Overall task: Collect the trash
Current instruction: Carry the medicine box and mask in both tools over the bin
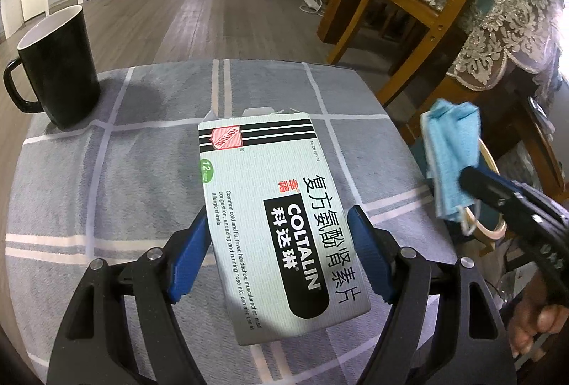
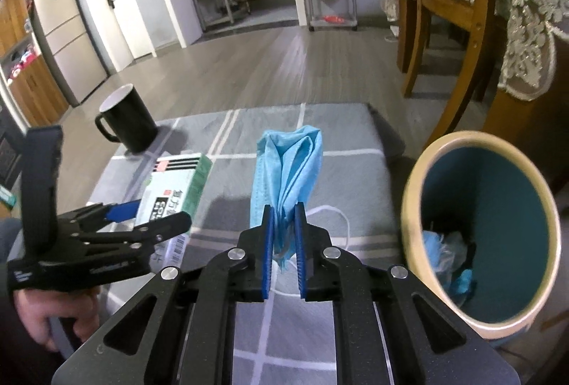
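Right tongs (image 2: 284, 235) clenched on crumpled blue face mask (image 2: 286, 171), pads pinching its lower folds; mask bunched upright above the pads, long axis running toward 12 o'clock in the right wrist view, white ear loop trailing toward 3 o'clock onto the grey checked tabletop (image 2: 355, 178). Mask clear of the cloth, judged carried. Waste bin (image 2: 412, 207) with cream rim and teal interior at 3 o'clock of the right tongs, near, off the tabletop edge, mouth tilted toward the camera; blue and pale scraps already inside. Key relation: bin mouth lies to the right of and lower than the held mask, so coming move judged a swing toward 3 o'clock, then release over the opening. Right hand clearly nearer the bin. Left tongs (image 1: 277, 242) spread wide, 1 blue pad on each long side of medicine box (image 1: 281, 225); box flat on tabletop, long axis about 11 to 5 o'clock in the left wrist view, roughly along the tongs. Contact of pads with box edges: close, but no squeeze evident; judged released. Black mug (image 1: 57, 68) at 10 o'clock, well apart from the box. Risk: loose ear loop snagging on bin rim.
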Action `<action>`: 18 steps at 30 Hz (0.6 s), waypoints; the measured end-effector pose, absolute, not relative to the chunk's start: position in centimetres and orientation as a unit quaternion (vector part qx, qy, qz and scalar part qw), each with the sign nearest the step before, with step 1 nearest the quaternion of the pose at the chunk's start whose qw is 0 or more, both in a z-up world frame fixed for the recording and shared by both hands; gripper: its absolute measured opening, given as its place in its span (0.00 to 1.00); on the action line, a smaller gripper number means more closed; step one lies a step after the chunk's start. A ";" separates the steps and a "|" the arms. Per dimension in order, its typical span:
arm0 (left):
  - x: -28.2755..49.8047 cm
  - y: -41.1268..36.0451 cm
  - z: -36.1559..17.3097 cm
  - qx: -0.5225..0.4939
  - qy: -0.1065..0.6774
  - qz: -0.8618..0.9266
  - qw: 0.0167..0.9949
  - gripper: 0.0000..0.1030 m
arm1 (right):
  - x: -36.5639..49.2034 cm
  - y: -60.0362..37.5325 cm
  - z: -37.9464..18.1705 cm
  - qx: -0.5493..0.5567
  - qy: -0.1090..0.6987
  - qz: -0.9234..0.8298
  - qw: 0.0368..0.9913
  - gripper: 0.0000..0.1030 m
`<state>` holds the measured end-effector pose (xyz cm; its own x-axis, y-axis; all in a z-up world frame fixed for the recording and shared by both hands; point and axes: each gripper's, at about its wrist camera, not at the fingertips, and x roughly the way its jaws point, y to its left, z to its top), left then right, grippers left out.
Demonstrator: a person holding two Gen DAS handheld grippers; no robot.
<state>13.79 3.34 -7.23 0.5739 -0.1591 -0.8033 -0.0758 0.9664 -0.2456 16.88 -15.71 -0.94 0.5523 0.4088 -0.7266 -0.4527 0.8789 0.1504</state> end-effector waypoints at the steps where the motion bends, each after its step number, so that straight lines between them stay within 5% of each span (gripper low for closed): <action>1: 13.8 3.2 -7.2 -0.126 0.461 -0.025 0.878 0.72 | 16.7 -15.9 -0.8 -0.027 0.403 0.244 0.882 0.12; 18: 13.6 1.5 -6.7 -0.119 0.449 -0.074 0.882 0.71 | 14.5 -21.1 -0.1 -0.002 0.386 0.213 0.898 0.12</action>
